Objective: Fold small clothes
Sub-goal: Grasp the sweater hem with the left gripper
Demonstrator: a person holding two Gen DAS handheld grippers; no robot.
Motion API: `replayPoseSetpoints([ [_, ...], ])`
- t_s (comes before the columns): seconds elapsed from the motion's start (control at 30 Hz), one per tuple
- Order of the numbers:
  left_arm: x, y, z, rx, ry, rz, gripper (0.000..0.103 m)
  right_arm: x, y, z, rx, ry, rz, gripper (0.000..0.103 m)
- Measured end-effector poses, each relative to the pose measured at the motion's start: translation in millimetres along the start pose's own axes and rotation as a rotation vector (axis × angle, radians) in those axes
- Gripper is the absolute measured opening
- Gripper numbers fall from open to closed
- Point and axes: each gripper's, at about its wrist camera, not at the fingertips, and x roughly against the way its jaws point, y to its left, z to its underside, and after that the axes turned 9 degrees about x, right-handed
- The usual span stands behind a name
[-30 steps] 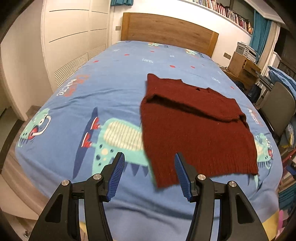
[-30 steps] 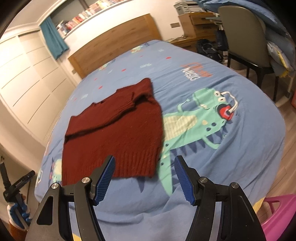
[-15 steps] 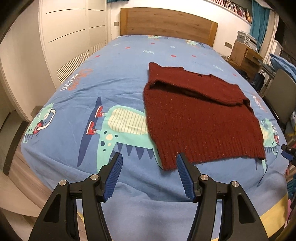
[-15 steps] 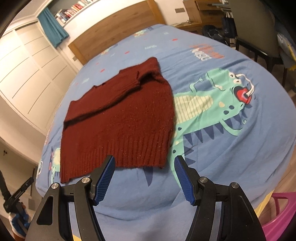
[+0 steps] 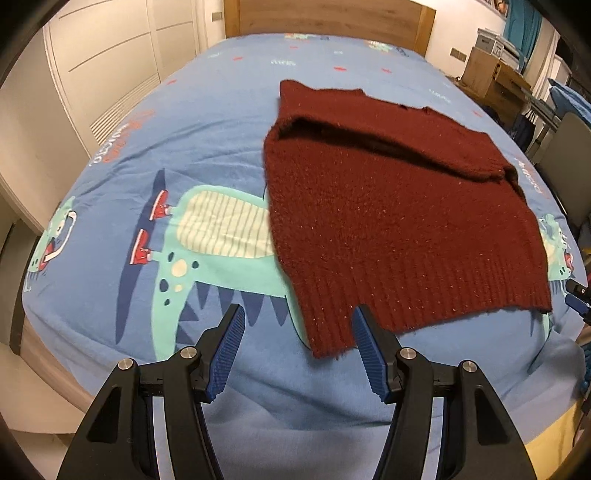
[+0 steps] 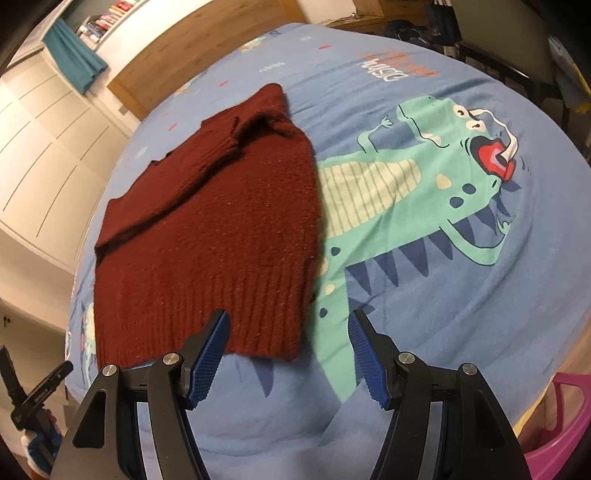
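Observation:
A dark red knitted sweater (image 5: pixel 399 206) lies flat on the blue dinosaur-print bedsheet (image 5: pixel 192 147), its sleeves folded across the chest and its ribbed hem toward me. My left gripper (image 5: pixel 297 315) hangs open just above the hem's near left corner, nothing between its blue pads. In the right wrist view the same sweater (image 6: pixel 207 240) fills the left half. My right gripper (image 6: pixel 286 319) is open over the hem's near right corner, with no cloth pinched. The other gripper's tip (image 6: pixel 40 387) shows at the lower left edge.
A wooden headboard (image 5: pixel 325 14) closes the far end of the bed. White wardrobe doors (image 5: pixel 110 55) run along one side. A wooden bedside cabinet (image 5: pixel 495 77) and a grey chair (image 5: pixel 565 147) stand on the other side. A pink plastic basket (image 6: pixel 554 432) sits by the bed's near corner.
Both grippers have come down and closer to the sweater's hem, which now looks larger in both views. Their jaws stay equally wide. The sweater has not moved.

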Motion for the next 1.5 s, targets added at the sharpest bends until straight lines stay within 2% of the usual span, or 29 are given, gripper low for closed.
replayPoseSetpoints([
  [0.2,-18.4,8.7,-6.0,0.023,0.051,-0.028,0.055,-7.7,-12.6,-5.3,-0.020,0.006,-0.023,0.068],
  [0.4,-39.0,22.8,-10.6,0.105,0.131,0.030,0.055,-22.5,-18.5,-9.1,-0.023,0.060,-0.070,0.068],
  [0.5,-48.6,23.2,-10.7,0.113,0.162,0.041,0.055,-30.7,-19.1,-9.1,-0.011,0.098,-0.106,0.068],
  [0.63,-60.3,23.4,-11.2,0.145,0.203,0.114,0.055,-38.9,-21.0,-9.4,0.001,0.137,-0.144,0.068],
  [0.83,-76.6,32.2,-7.7,0.228,0.270,0.280,0.055,-49.6,-20.5,-9.8,0.026,0.183,-0.171,0.068],
  [0.93,-78.4,39.3,-13.8,0.278,0.292,0.388,0.055,-56.3,-17.1,-10.0,0.038,0.206,-0.201,0.068],
  [1.13,-90.4,62.9,-19.5,0.397,0.329,0.539,0.053,-69.3,-4.6,-12.7,0.072,0.233,-0.255,0.069],
  [1.37,-97.8,59.9,-29.0,0.376,0.356,0.611,0.053,-78.7,-11.5,-12.8,-0.005,0.222,-0.348,0.069],
  [1.5,-98.7,54.9,-29.4,0.374,0.354,0.611,0.053,-79.9,-23.5,-12.8,-0.065,0.214,-0.403,0.069],
])
